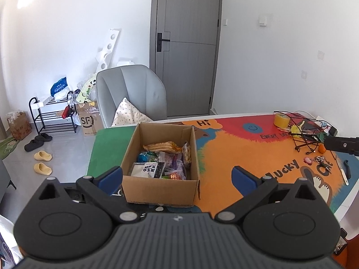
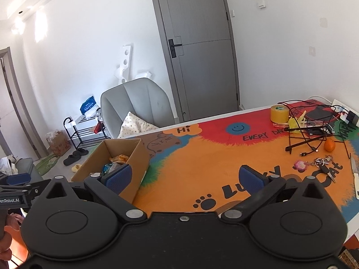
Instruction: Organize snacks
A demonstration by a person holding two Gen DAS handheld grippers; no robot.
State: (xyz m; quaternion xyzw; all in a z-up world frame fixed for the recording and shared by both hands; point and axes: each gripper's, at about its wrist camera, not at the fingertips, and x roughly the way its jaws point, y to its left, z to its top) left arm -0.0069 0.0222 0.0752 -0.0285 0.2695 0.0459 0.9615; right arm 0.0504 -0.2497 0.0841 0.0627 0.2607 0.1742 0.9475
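Table (image 1: 224,157) carries a bright printed mat (image 2: 202,157) in orange, red, blue and green.
Grey chair (image 1: 132,89) stands at the far edge with a spotted cushion (image 1: 128,114) on its seat.
Open cardboard box (image 1: 161,179) sits on the mat's left part, just ahead of the left gripper (image 1: 177,179). In the right view the box (image 2: 132,157) lies left of the right gripper (image 2: 185,178).
Snacks (image 1: 161,161) lie piled inside the box: an orange packet (image 1: 162,147) at the back, purple and black-and-white packs nearer the front.
Both grippers: blue pads spread wide, nothing between them. Left one frames the box; right one is over bare orange mat.
Far right of the mat: yellow tape roll (image 2: 279,113), a tangle of black cables (image 2: 309,132), 1 small orange (image 2: 329,145), keys (image 2: 323,163), a knife (image 2: 354,179).
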